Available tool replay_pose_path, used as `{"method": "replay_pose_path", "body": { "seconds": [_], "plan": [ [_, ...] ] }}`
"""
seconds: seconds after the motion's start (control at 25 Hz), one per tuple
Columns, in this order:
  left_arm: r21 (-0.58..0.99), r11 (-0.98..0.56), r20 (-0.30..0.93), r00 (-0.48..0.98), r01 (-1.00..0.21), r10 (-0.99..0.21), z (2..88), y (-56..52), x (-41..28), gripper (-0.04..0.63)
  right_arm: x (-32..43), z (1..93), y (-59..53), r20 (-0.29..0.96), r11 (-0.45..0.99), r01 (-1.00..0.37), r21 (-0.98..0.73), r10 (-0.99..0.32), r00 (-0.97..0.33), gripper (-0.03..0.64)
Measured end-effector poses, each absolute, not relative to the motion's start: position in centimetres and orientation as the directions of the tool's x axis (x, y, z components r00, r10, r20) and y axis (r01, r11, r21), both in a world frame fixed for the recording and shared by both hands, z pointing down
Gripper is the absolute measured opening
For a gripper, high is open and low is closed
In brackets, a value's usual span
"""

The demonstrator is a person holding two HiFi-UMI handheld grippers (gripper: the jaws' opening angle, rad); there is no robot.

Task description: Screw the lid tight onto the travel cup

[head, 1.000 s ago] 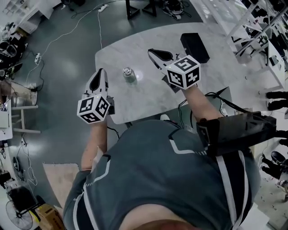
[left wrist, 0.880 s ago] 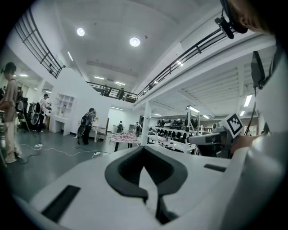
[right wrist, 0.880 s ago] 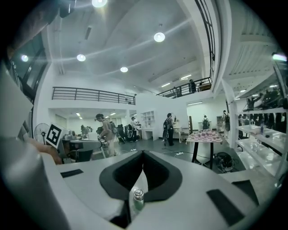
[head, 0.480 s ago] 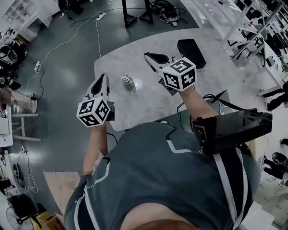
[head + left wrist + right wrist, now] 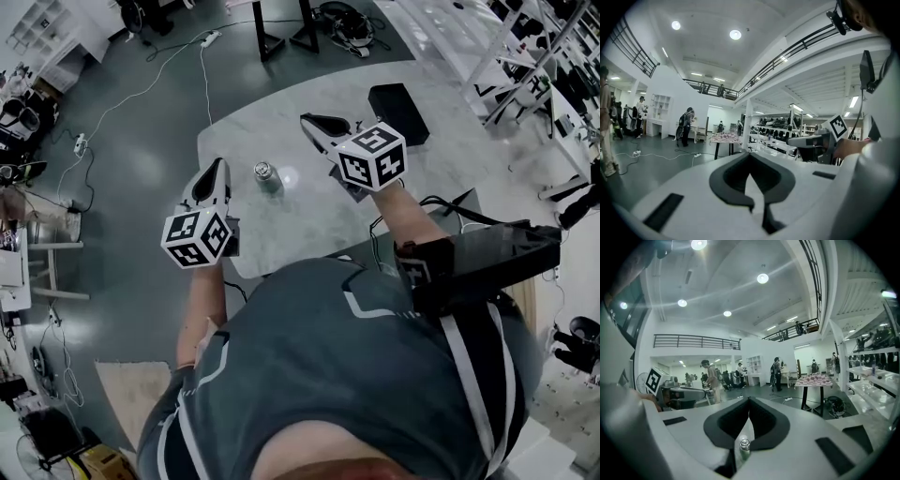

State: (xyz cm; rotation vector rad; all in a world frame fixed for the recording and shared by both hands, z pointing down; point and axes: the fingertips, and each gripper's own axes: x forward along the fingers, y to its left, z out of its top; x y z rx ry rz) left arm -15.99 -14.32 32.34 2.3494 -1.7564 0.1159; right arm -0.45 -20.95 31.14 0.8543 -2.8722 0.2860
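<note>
Small silver cylindrical travel cup (image 5: 268, 175) stands upright near the grey marble counter's (image 5: 281, 234) left edge, lid apparently seated; tightness undeterminable. Flanking it, the left claw (image 5: 217, 165) and right claw (image 5: 308, 120) are fully closed, empty, clear of contact.

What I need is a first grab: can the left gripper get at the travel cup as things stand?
Probably yes. The travel cup stands on the table, beside the left gripper, with only bare tabletop between them. The gripper is shut, so it would have to open first.
</note>
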Motion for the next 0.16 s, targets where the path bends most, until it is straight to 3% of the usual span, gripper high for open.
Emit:
{"method": "replay_pose_path", "body": {
  "seconds": [0.16],
  "plan": [
    [0.099,-0.284,0.2,0.298,-0.954,-0.933,32.53,-13.99,-15.47,0.009,-0.66,31.74,-20.79,0.194,0.822,-0.548,-0.156,-0.518,-0.833,0.028]
  ]
}}
